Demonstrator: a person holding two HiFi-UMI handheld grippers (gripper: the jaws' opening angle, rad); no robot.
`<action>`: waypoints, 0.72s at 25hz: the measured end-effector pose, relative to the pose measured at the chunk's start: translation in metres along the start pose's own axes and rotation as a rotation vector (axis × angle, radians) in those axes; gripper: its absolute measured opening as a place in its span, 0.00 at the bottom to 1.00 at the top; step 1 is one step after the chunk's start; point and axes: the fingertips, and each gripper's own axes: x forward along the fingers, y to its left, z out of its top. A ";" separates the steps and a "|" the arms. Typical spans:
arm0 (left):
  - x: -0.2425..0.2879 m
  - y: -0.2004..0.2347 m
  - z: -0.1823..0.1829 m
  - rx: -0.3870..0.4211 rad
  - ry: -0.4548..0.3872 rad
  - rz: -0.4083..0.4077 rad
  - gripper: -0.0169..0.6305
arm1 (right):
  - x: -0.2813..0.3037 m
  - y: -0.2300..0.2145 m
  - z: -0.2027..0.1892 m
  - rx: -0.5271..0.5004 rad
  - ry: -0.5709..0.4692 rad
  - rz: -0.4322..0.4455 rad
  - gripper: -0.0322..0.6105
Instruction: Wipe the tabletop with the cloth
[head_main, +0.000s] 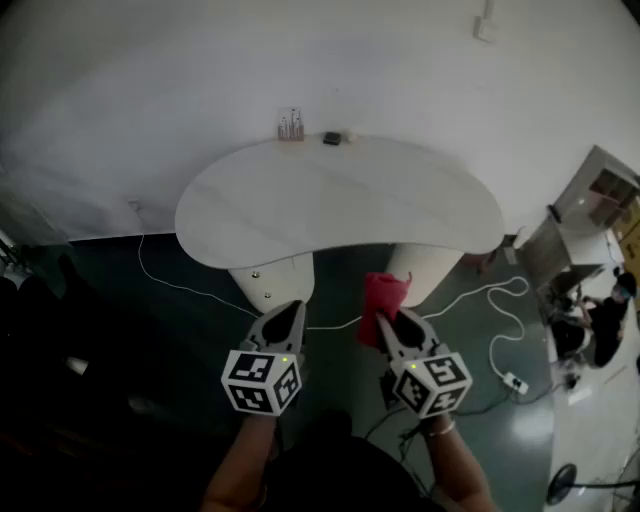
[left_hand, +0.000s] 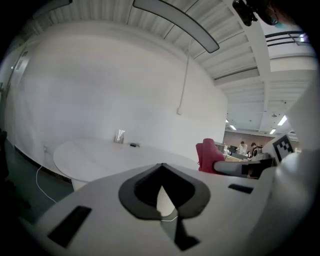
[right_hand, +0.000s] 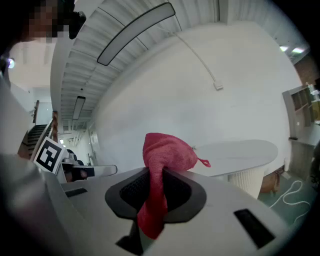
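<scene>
While the right gripper (head_main: 386, 322) is clamping the red cloth (right_hand: 165, 152) by one thin fold, the rest is bunching loose above the jaws, so a hard drag could be pulling it free. The left gripper (head_main: 296, 306) is riding closed, empty. Both are hovering short of the table (head_main: 340, 200); a wide sweep is risking the small items (head_main: 291, 127) at its far edge.

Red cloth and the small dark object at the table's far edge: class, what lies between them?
Head view: only bare white tabletop separates cloth from dark object.
</scene>
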 end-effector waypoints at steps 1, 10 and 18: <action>0.002 -0.001 0.000 0.002 -0.001 -0.001 0.03 | 0.001 -0.002 0.001 0.003 -0.005 0.003 0.15; 0.013 -0.001 0.004 -0.003 -0.002 -0.010 0.03 | 0.007 -0.007 0.002 0.009 0.009 0.003 0.15; 0.026 -0.010 0.017 0.002 -0.026 -0.026 0.03 | 0.015 -0.019 0.015 0.062 -0.016 0.055 0.15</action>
